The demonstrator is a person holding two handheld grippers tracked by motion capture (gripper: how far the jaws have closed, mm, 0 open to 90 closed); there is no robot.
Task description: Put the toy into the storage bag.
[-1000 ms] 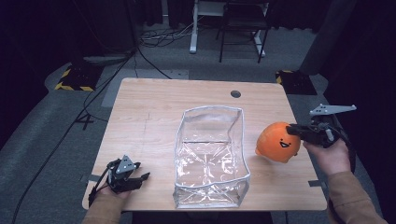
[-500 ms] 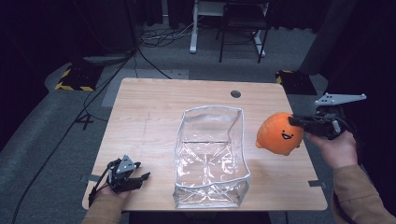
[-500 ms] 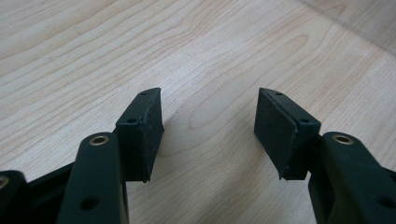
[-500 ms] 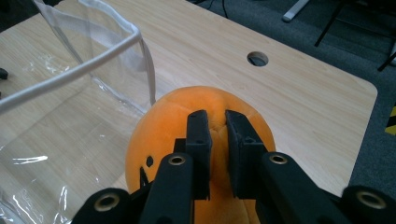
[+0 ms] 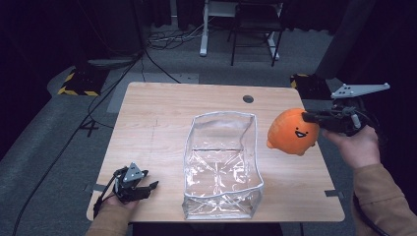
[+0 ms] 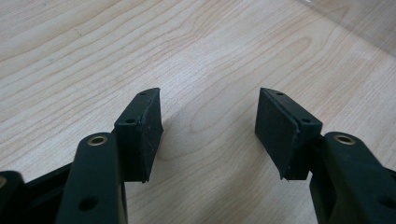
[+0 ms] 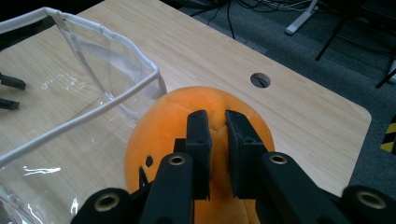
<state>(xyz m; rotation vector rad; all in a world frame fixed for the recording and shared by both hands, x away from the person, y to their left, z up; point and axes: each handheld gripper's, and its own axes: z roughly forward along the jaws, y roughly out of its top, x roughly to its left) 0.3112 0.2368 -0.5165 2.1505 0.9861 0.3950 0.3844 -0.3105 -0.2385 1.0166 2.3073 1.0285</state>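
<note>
Wooden table [image 5: 162, 118]; right gripper [image 7: 216, 126] fingers clamped on half-hidden orange plush [image 7: 163, 126], left gripper [image 6: 208, 123] fingers apart.

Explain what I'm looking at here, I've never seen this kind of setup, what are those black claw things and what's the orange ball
A person sits at a wooden table holding a hand-operated gripper in each hand; each has two black jaws and its own camera. The high view looks down on the table from above the person. The other two pictures look along each gripper's jaws.

On the table stands a clear plastic bag with a white-edged open top. The right gripper pinches an orange plush toy with a smiling face, held up in the air beside the bag, above the table's right side. The left gripper rests low near the table's front left corner, jaws open, holding nothing.
</note>
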